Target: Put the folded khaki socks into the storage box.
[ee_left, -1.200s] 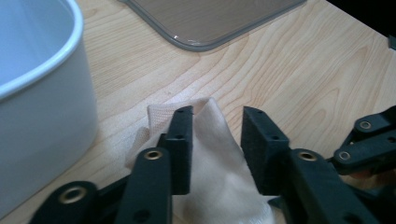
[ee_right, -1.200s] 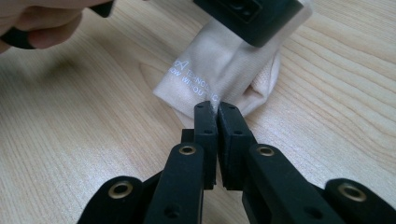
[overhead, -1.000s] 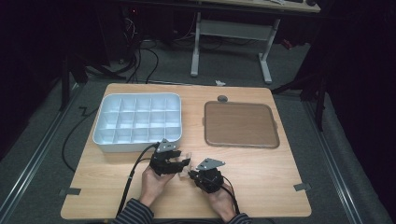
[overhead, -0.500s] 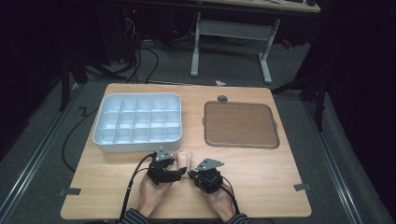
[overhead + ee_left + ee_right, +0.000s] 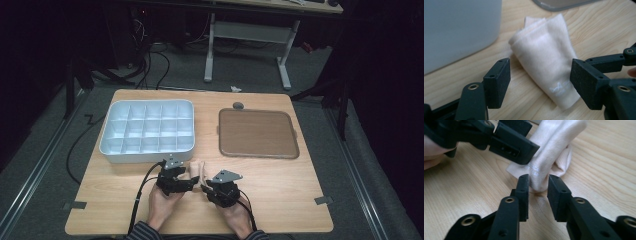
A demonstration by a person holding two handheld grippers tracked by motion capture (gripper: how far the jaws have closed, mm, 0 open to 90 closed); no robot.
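A pale peach folded cloth (image 5: 200,170) lies on the wooden table (image 5: 280,200) near its front edge, between my two grippers. My left gripper (image 5: 540,82) is open; its jaws have just been opening further and stand on either side of the cloth (image 5: 544,57) without pressing it. My right gripper (image 5: 538,187) has just been opening; its jaws stand a narrow gap apart with the near end of the cloth (image 5: 549,152) loose between them. From above, the left gripper (image 5: 186,181) and the right gripper (image 5: 208,188) sit close together, each in a hand.
A white compartment tray (image 5: 107,145) stands at the back left, just behind the left gripper. A flat brown tray (image 5: 257,132) lies at the back right. A small grey round piece (image 5: 238,105) sits behind it. Black cables trail toward the front edge.
My left hand has drawn slightly back toward the near edge of the table. The right hand has kept its place.
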